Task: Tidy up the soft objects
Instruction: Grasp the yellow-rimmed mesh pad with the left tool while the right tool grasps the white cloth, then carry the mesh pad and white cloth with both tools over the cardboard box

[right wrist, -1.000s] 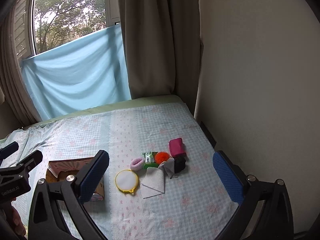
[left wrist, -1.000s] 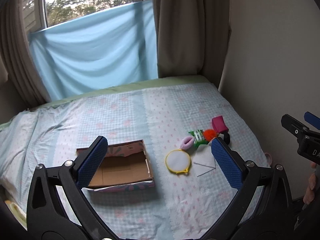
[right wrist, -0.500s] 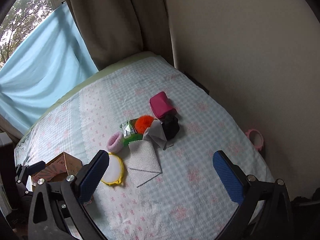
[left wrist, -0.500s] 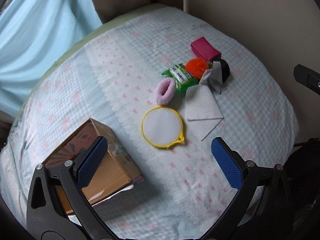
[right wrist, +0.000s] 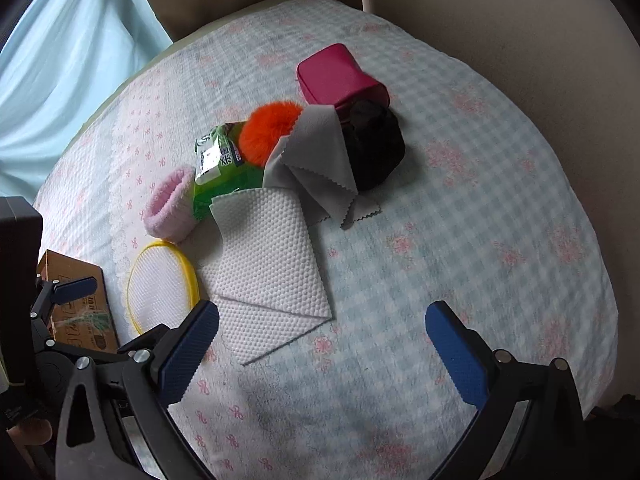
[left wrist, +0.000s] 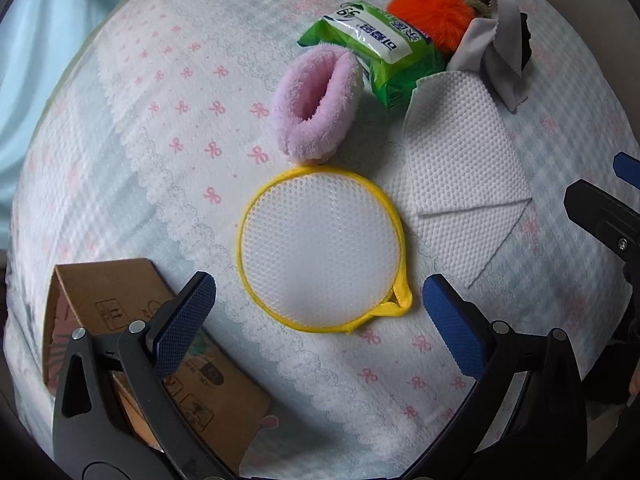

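Observation:
A pile of soft things lies on the bed: a yellow-rimmed round mesh pad (left wrist: pixel 320 250), a pink fuzzy band (left wrist: pixel 316 104), a green tissue pack (left wrist: pixel 376 54), an orange pompom (left wrist: pixel 432 12), a grey cloth (right wrist: pixel 320 156), a white folded cloth (left wrist: pixel 460 172), a black item (right wrist: pixel 374 148) and a magenta pouch (right wrist: pixel 340 74). My left gripper (left wrist: pixel 318 326) is open, just above the near edge of the mesh pad. My right gripper (right wrist: pixel 322 348) is open, over the near corner of the white cloth (right wrist: pixel 268 268).
An open cardboard box (left wrist: pixel 132 340) lies on the bed at the left, partly under my left gripper's left finger; it also shows in the right wrist view (right wrist: pixel 76 304). A beige wall (right wrist: pixel 540 20) and a blue sheet (right wrist: pixel 60 60) bound the bed.
Both grippers have dropped down and moved in close to the pile. The left one now hangs right over the mesh pad, the right one over the white cloth. Both stay open.

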Tool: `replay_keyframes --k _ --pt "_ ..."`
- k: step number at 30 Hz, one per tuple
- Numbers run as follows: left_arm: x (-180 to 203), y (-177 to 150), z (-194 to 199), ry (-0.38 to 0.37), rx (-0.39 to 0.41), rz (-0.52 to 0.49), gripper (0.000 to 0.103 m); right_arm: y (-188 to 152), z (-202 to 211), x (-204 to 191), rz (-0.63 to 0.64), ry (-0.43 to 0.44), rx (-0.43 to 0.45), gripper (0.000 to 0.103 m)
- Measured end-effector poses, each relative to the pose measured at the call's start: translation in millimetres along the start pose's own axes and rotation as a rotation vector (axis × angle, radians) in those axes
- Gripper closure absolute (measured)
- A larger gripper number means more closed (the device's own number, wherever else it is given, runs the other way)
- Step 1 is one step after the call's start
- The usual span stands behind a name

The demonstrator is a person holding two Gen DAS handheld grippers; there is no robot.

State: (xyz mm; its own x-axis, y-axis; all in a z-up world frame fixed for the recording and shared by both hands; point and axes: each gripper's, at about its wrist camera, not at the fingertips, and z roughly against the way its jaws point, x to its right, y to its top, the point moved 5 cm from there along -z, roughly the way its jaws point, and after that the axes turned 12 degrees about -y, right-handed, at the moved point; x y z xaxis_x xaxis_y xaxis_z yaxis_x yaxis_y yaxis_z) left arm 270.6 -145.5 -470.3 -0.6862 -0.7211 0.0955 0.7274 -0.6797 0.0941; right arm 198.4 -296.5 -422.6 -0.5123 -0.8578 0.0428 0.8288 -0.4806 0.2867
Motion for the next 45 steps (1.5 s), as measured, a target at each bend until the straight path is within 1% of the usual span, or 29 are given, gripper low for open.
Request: replay_keyframes --k 3,5,6,9,13,15,16,17,18,20,21,23,24,26,27,28,29,32,35,38,40,41,45 --pt "-5 2 -22 -0.004 -0.038 0.006 0.001 3 -22 -11 0.027 0.008 -0.023 0.0" --pt "-7 3 -32 -0.003 -0.056 0.013 0.001 6 -33 -18 0.043 0.013 -0.034 0.005" --pt "-8 4 -37 -0.011 -0.063 0.02 0.001 7 -39 -21 0.051 0.016 -0.044 0.006" --pt "-10 7 -47 -0.036 -0.074 0.046 0.001 10 -55 -29 0.062 0.022 -0.065 0.007" --pt "-13 8 -55 -0.055 -0.075 0.068 0.0 8 -71 -35 0.079 0.028 -0.1 0.014" --pt "-12 9 -54 -0.053 -0.073 0.066 0.0 7 -73 -37 0.094 0.012 -0.095 0.016" --pt "-12 8 -54 -0.053 -0.072 0.067 0.0 6 -73 -39 0.103 0.01 -0.088 0.021" --pt "-11 8 -54 -0.055 -0.071 0.068 0.0 6 -72 -41 0.114 0.004 -0.083 0.028" --pt "-11 8 -53 -0.058 -0.071 0.071 0.001 6 -72 -44 0.124 -0.005 -0.08 0.032" --pt "-11 11 -54 -0.064 -0.068 0.083 0.005 4 -71 -48 0.138 0.002 -0.078 0.046" --pt "-13 12 -51 -0.071 -0.064 0.092 0.006 4 -69 -50 0.141 0.004 -0.078 0.049" --pt "-15 13 -48 -0.084 -0.056 0.113 0.012 4 -68 -52 0.147 0.009 -0.08 0.064" --pt "-18 13 -45 -0.091 -0.053 0.123 0.014 4 -68 -52 0.147 0.015 -0.081 0.07" --pt "-23 14 -41 -0.097 -0.045 0.145 0.025 3 -68 -54 0.137 0.041 -0.089 0.08" --pt "-27 16 -39 -0.097 -0.041 0.156 0.029 3 -68 -54 0.135 0.048 -0.092 0.082" --pt "-31 16 -38 -0.093 -0.038 0.167 0.038 4 -67 -51 0.135 0.053 -0.092 0.086" --pt "-35 16 -35 -0.09 -0.036 0.178 0.046 4 -67 -54 0.133 0.058 -0.091 0.088" --pt "-47 16 -28 -0.095 -0.024 0.212 0.062 5 -66 -59 0.116 0.067 -0.087 0.091" --pt "-57 15 -21 -0.108 -0.013 0.238 0.066 7 -60 -63 0.094 0.077 -0.085 0.092" --pt "-64 14 -10 -0.117 0.005 0.258 0.067 5 -49 -61 0.079 0.082 -0.08 0.093" --pt "-70 11 5 -0.118 0.021 0.262 0.067 4 -42 -59 0.074 0.083 -0.073 0.093" --pt "-71 9 11 -0.118 0.03 0.264 0.067 3 -34 -52 0.073 0.083 -0.067 0.093" --pt "-64 5 41 -0.121 0.068 0.274 0.067 8 -11 -47 0.07 0.078 -0.038 0.093"
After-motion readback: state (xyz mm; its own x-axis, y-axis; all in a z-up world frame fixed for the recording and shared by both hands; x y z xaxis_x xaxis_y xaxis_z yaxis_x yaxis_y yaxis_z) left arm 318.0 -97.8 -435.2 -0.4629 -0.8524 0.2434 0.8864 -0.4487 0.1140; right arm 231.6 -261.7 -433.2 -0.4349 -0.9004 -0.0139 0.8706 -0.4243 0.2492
